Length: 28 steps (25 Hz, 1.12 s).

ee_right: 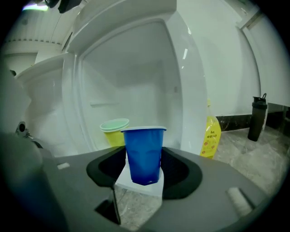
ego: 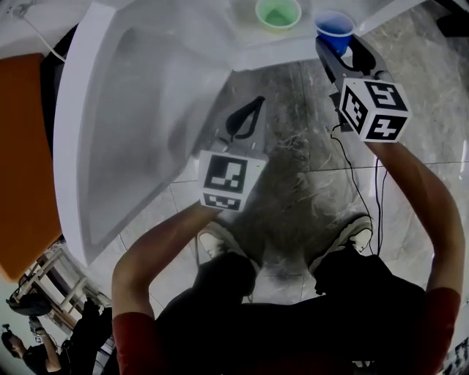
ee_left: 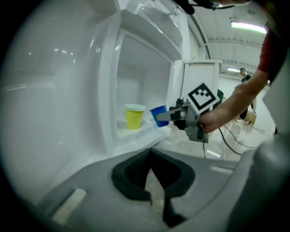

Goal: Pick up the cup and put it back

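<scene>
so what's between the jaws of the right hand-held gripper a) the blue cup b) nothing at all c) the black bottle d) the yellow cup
a: the right gripper view shows the blue cup upright between the jaws of the right hand-held gripper, with the yellow cup standing free behind it.

The right gripper is closed on the blue cup, with one jaw on each side of it, and the cup wall is a little dented. The right arm is stretched forward to the cup. The left gripper is to the left of the cup, nearer to the person and well apart from it. Its jaws are together with nothing between them. The left arm is bent at the elbow.
</scene>
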Tool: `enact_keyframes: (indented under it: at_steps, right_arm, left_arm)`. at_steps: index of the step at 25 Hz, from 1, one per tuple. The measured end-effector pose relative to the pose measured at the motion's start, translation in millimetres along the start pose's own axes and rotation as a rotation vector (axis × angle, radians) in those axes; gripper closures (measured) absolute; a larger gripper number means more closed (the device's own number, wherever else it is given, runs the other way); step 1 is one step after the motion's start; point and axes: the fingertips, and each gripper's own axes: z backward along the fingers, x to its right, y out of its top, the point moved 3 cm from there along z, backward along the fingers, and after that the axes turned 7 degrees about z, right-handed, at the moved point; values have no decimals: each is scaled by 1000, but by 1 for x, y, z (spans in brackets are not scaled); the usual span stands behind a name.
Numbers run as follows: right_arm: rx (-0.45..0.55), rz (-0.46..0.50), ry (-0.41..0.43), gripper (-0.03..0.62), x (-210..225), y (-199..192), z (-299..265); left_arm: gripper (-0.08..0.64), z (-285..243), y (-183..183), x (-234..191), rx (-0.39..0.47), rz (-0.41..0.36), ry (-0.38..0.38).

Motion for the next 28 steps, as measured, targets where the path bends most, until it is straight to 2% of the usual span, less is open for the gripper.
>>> enact_keyframes:
  at_steps: [7,12,28]
  right_arm:
    - [42,-6,-17,350,7,14,-23]
    - [62,53,-21,348,9,19,-38]
    - [122,118,-52,350,9,21,-53]
  left_arm:
    - [560,-8,-8,-3,-17,17,2]
    - [560,-7,-13,-6,-25,27,7]
    - [560,-5,-18,-7,-39,27,6]
